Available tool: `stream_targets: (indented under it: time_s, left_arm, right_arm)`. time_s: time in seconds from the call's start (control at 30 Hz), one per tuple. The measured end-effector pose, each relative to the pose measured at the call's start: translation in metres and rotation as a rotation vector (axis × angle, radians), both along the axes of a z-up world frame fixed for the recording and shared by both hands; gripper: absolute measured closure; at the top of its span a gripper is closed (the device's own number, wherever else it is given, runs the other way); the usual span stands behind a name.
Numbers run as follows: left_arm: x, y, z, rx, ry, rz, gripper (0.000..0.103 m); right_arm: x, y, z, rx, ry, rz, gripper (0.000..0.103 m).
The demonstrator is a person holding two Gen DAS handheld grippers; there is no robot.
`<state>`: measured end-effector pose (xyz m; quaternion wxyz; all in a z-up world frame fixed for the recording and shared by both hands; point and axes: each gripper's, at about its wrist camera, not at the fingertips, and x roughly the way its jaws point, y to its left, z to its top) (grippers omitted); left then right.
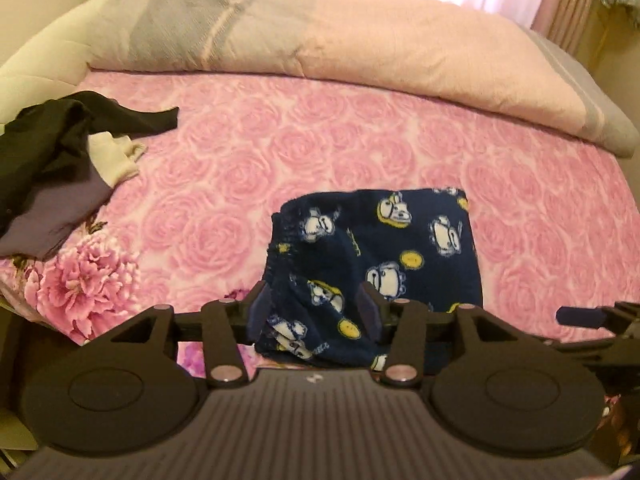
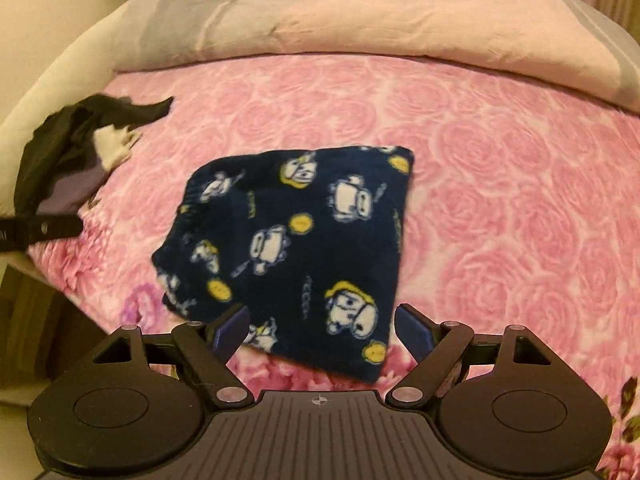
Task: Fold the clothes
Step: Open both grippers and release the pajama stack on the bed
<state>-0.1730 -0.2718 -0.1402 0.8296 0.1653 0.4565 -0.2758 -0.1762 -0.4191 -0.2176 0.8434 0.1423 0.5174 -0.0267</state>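
- Now, nearest me, my right claw stands wide with nothing between its pads, hanging above the near edge of the folded navy fleece garment.
- My left claw is about half open and empty too, over the garment's near left corner.
- I judge this fold finished: the garment lies compact on the pink bed, so both claws are free.
- Far left, a dark clothes pile waits unfolded.
- Farthest, a rolled duvet.
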Motion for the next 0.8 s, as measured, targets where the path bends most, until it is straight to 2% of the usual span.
stream_targets:
  time_s: [0.27,0.8]
  left_arm:
    - [-0.014,0.006,0.003,0.033,-0.022,0.013,0.059]
    - [-0.024,0.002,0.009,0.067,-0.037,0.042,0.049]
  right_arm:
    - [-0.004,0.002,0.006,-0.018,-0.005,0.009,0.02]
    - [-0.01,-0.005,0.016,-0.037,0.019,0.044,0.02]
